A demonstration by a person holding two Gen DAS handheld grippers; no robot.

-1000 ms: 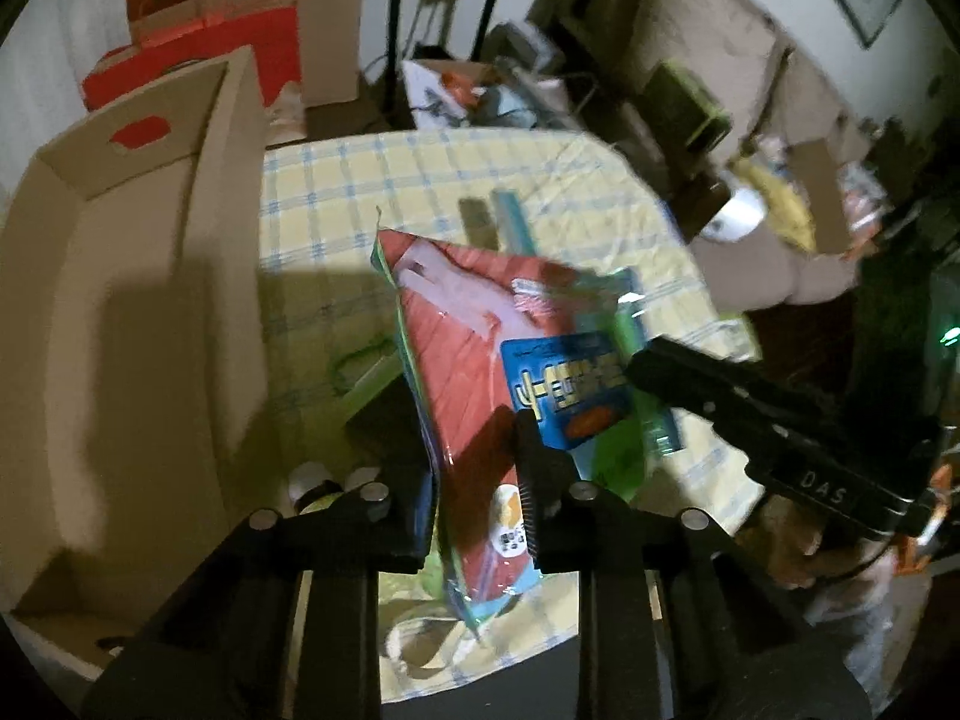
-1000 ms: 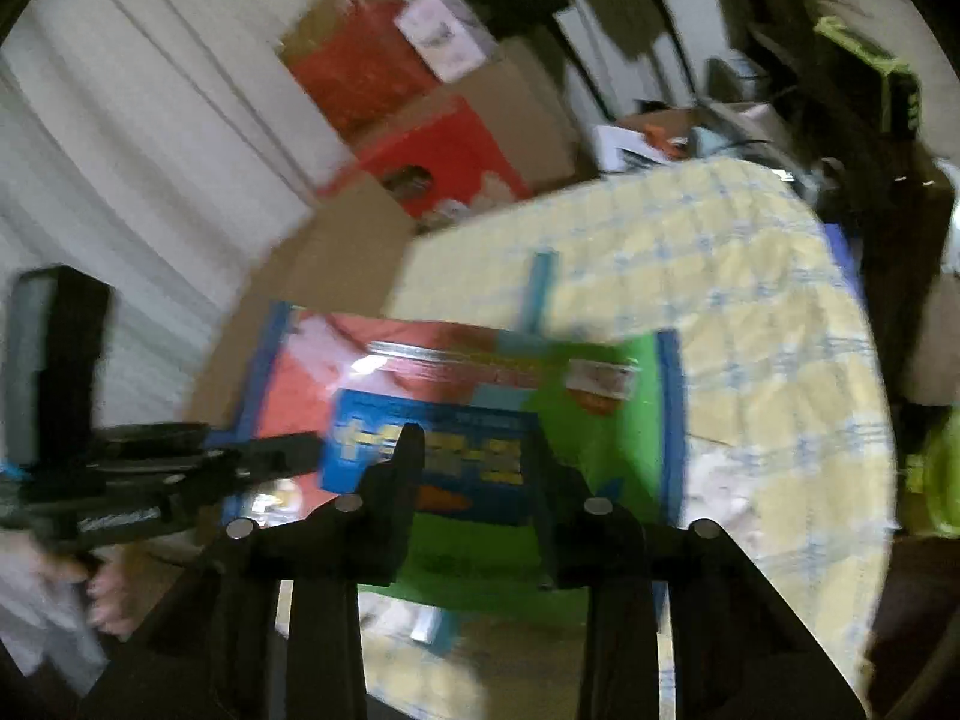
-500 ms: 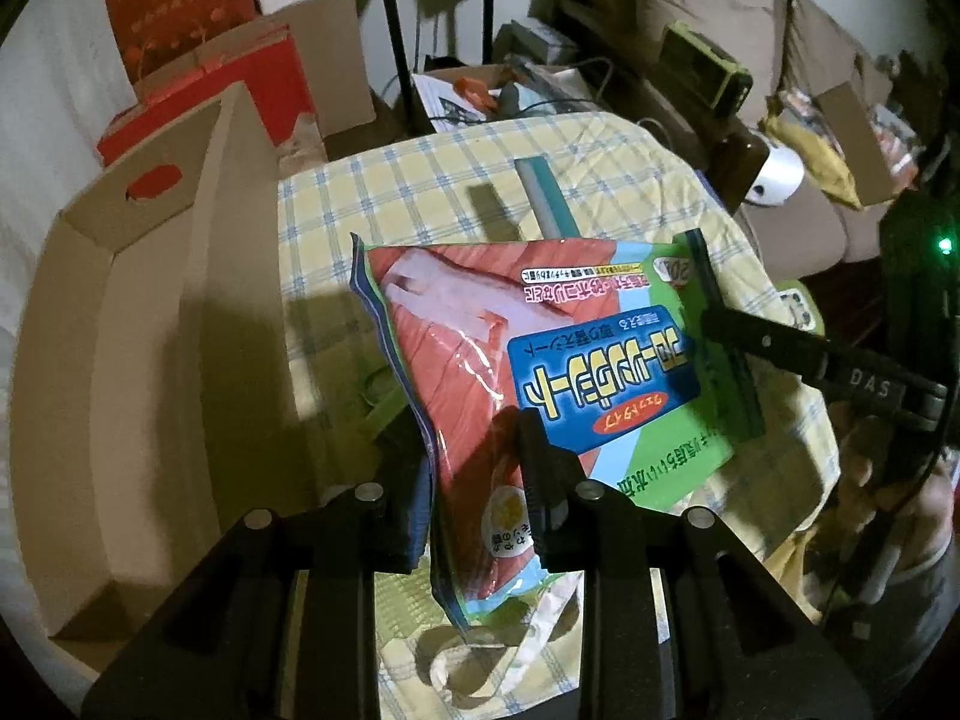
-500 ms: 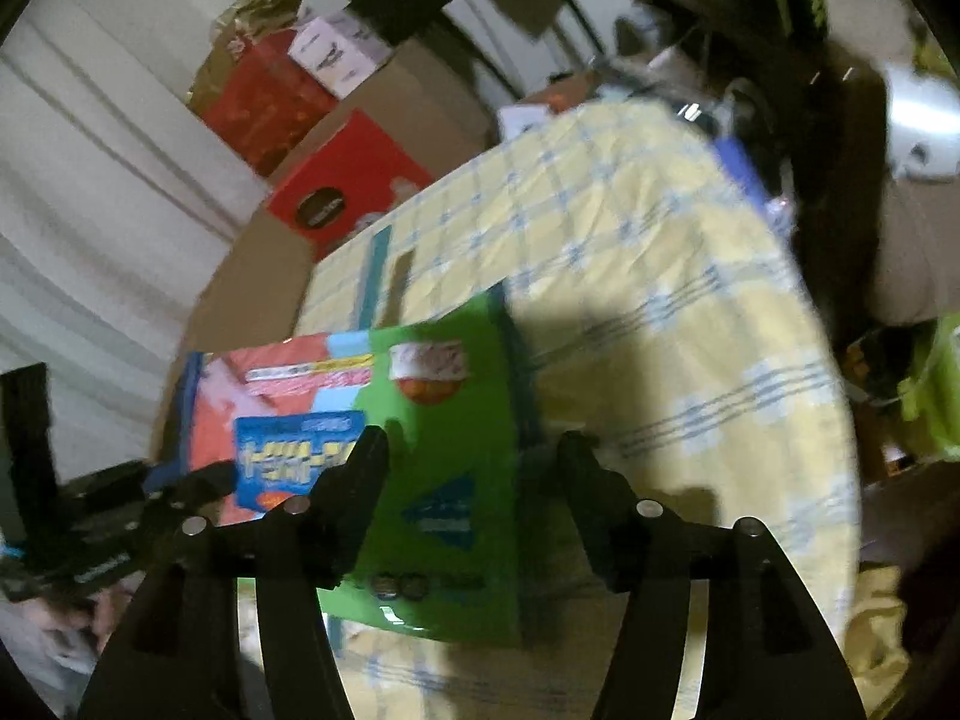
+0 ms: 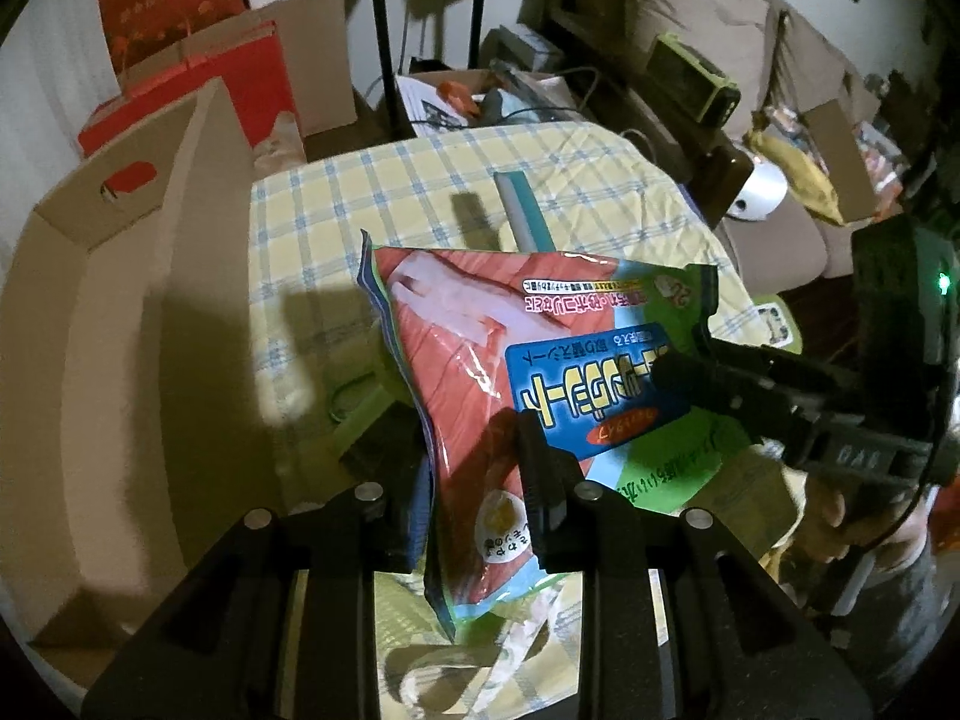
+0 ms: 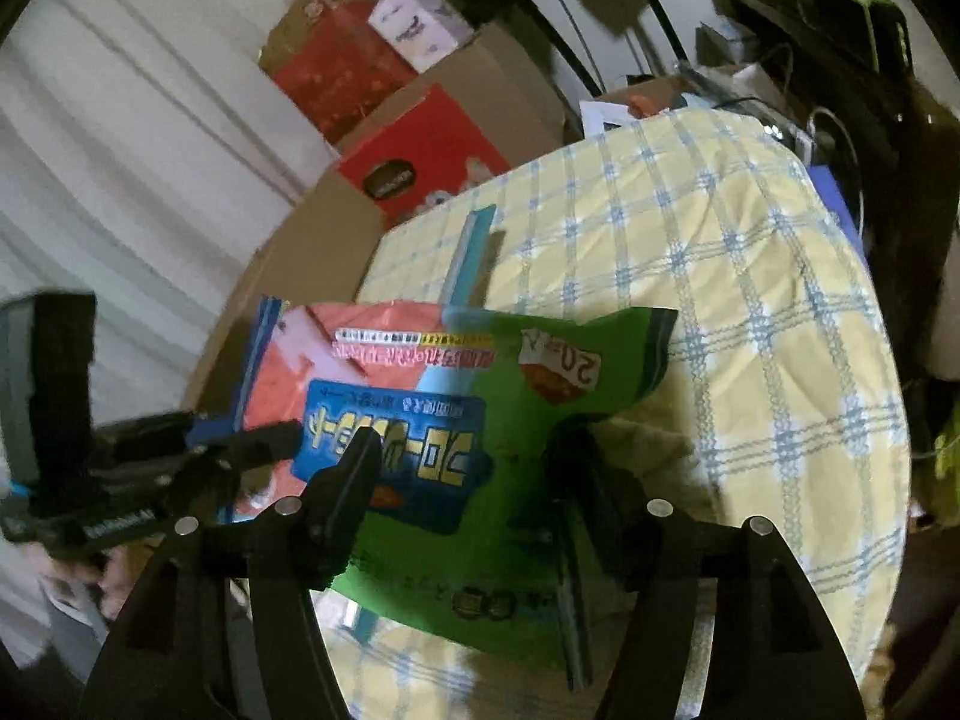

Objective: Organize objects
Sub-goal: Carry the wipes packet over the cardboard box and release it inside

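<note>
1. The packet (image 5: 480, 396), a flat plastic pack in red, blue and green, hangs in the air above the near part of the desk (image 5: 420, 192), which is covered with a yellow checked cloth.
2. The left hand-held gripper (image 5: 474, 480) is clamped on the packet's red end, the film pinched between its two pads.
3. The packet's long axis runs from that red end across to the green end, toward the right side.
4. The right hand-held gripper (image 6: 462, 462) has just been opening its jaws; they stand apart around the green end (image 6: 540, 396), and I cannot tell whether either pad touches it.
5. So the left hand carries the packet alone, in my judgement.
6. An open cardboard box (image 5: 120, 330) stands at the desk's left edge, just beside the left hand-held gripper; it looks the likely place for the packet, which lies to its right.
7. A teal strip (image 5: 522, 210) lies on the cloth beyond the packet.
</note>
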